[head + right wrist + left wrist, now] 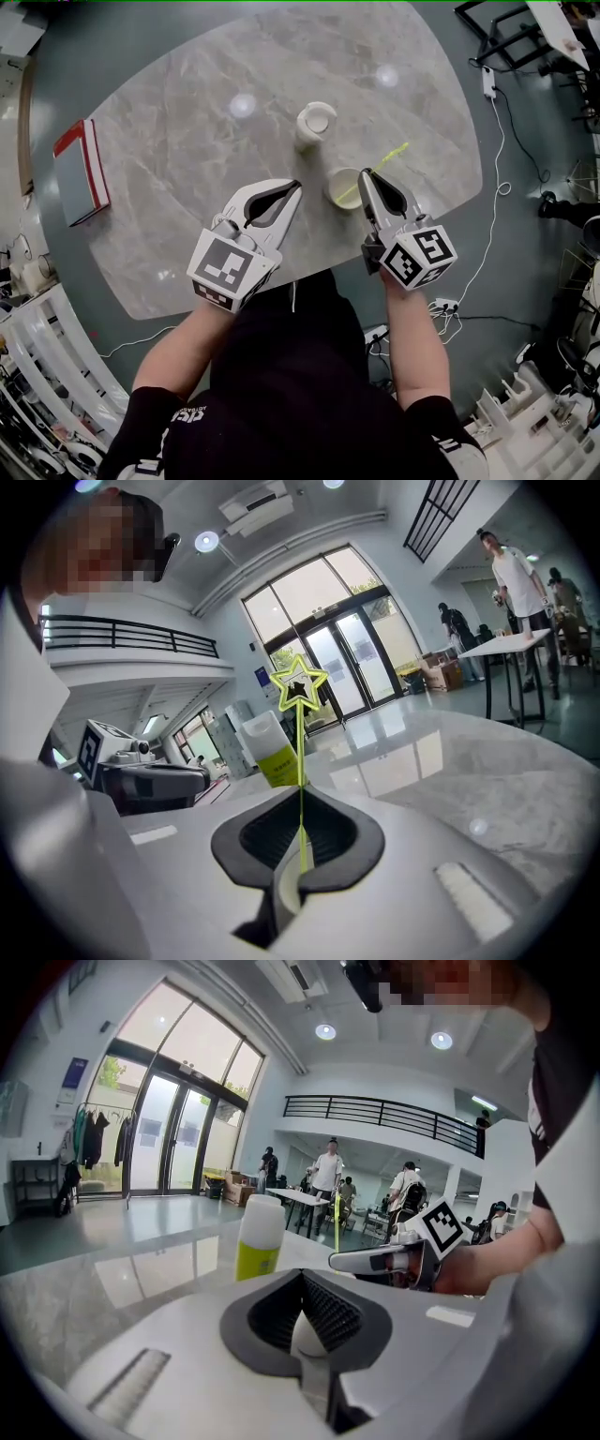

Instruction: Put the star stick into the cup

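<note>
Overhead, my right gripper (366,174) pinches the yellow-green star stick (390,156) partway along its shaft, jaws pressed together on it at the near side of a grey marble table (187,187). From the head view the stick's lower end lies across the mouth of the pale cup (329,190) just beside that gripper; whether it is inside the cup or above it I cannot tell. The star end slants up and away toward the table's right edge.

In the right gripper view the thin stick (301,747) rises from the closed tips of the right gripper (301,791), its outlined star on top. A white bottle with a yellow-green label (268,750) stands behind it.

My left gripper (292,187) is to the left of the cup, apart from it, tips closed on each other with nothing between them, as the left gripper view (302,1277) confirms. That view also shows the bottle (260,1237) upright ahead and the right gripper (375,1260) off to the side with the stick (337,1222) above it.

The bottle (314,126) stands beyond the cup, near mid-table. A red and grey book (80,172) lies at the table's far left edge.
</note>
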